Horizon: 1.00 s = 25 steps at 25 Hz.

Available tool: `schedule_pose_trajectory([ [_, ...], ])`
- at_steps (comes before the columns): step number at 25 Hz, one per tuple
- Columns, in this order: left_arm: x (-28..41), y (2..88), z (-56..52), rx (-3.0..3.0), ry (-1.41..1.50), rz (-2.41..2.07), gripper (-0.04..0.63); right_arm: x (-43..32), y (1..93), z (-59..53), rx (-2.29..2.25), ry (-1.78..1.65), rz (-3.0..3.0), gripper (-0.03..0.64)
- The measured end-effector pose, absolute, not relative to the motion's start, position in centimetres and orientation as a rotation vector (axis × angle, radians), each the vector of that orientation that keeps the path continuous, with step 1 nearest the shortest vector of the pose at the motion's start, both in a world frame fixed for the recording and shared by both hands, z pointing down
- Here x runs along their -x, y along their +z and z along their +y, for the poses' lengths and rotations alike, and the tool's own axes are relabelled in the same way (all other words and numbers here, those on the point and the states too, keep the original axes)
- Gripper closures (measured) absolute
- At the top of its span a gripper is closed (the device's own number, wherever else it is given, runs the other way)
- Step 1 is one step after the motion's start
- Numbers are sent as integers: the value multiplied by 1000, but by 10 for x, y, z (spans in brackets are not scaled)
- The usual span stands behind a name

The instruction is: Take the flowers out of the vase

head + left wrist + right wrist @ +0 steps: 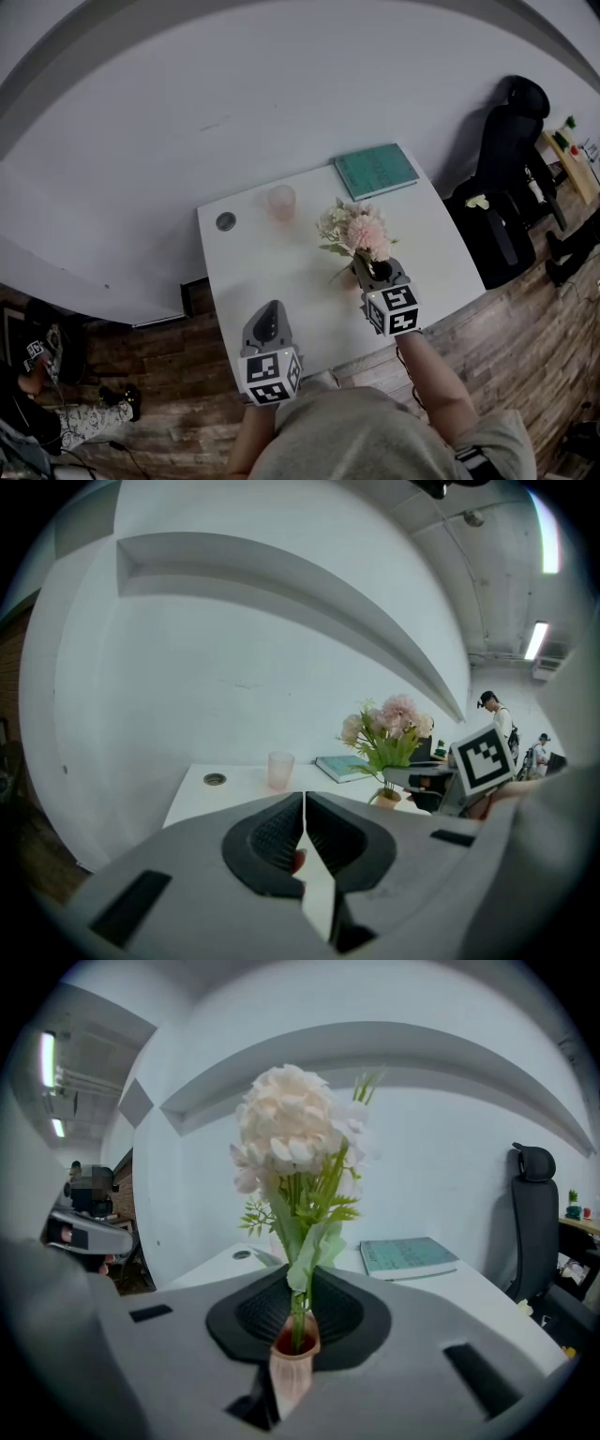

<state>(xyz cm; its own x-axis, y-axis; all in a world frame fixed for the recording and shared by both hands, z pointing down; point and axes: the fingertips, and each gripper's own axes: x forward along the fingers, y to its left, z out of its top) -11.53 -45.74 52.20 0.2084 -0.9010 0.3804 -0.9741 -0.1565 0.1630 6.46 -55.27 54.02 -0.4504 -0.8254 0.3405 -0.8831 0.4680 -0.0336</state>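
1. The white table [281,272] in front of you carries everything; a black chair [506,159] stands off its right side.
2. Your right gripper [300,1285] is over the table's front right part. Its jaws are clenched on the stems of the flowers [354,230], just above the mouth of the vase.
3. Your left gripper [305,808] hangs over the front edge, well apart from the bouquet. Its jaws are pressed together with nothing between them.
4. A green book [375,170] lies flat at the far right corner.
5. The flowers are a pale pink and cream bunch with green leaves. They stand upright and their stems run down into the vase.
6. A pink cup [281,201] stands upright towards the back, to the left of the blooms and apart from them.
7. The vase [292,1372] is small, narrow and terracotta-coloured. It sits directly beneath your right gripper's jaws, near the table's front right.
8. A round grey grommet [225,221] is set in the far left corner.
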Motion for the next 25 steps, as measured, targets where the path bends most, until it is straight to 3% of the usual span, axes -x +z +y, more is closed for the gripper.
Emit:
schedule_pose_trajectory([
  [25, 97, 498, -400, -2137, 236, -1767, 586, -72, 446, -544, -1545, 136, -2577, 569],
])
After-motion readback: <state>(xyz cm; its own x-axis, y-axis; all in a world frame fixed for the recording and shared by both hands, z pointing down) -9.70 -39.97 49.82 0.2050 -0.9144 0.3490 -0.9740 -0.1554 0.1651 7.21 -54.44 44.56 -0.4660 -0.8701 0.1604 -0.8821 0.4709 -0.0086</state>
